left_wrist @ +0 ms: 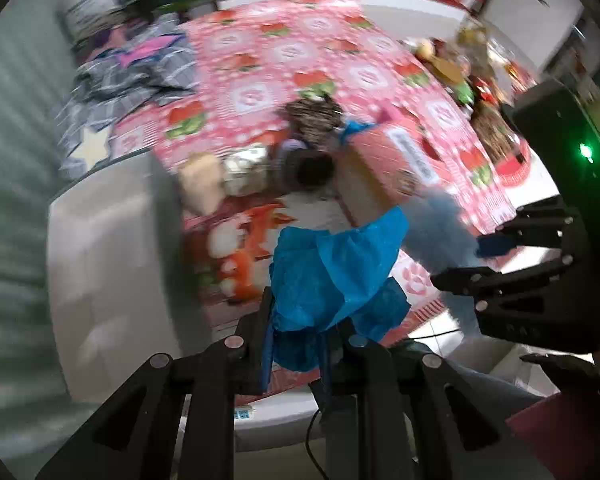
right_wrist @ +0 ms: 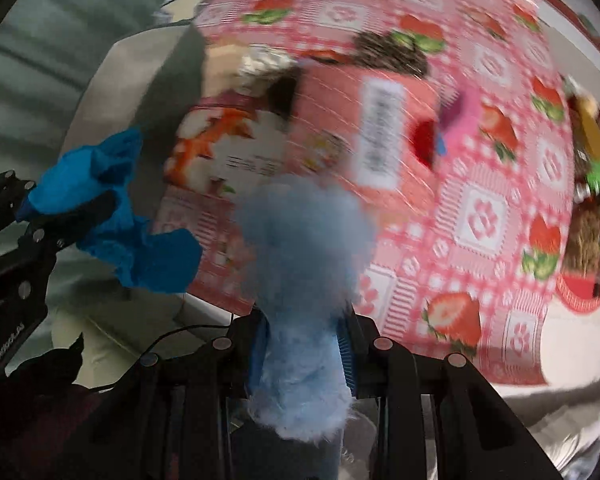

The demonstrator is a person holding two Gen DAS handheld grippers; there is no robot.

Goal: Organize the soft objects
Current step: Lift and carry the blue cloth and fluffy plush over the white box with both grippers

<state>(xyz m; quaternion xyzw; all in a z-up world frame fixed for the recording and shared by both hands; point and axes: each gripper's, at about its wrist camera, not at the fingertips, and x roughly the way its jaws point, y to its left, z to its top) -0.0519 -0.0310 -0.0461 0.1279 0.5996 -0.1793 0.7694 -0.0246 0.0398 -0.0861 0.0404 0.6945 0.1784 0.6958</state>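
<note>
My left gripper [left_wrist: 300, 340] is shut on a crumpled bright blue cloth [left_wrist: 332, 276] and holds it above the near edge of the table; the cloth also shows in the right wrist view [right_wrist: 116, 208]. My right gripper [right_wrist: 304, 344] is shut on a fluffy light blue soft object [right_wrist: 304, 264], which also shows in the left wrist view [left_wrist: 440, 224]. A pink cardboard box [right_wrist: 364, 132] with a barcode label lies on the strawberry tablecloth [right_wrist: 480, 208] ahead of both grippers. Both views are motion-blurred.
A grey chair back [left_wrist: 108, 272] stands at the left of the table. A brown speckled soft thing [left_wrist: 312, 116], a beige object [left_wrist: 204, 184] and a dark round object [left_wrist: 304, 168] lie behind the box. Plaid fabric [left_wrist: 132, 76] is far left; a red basket [left_wrist: 500, 148] is right.
</note>
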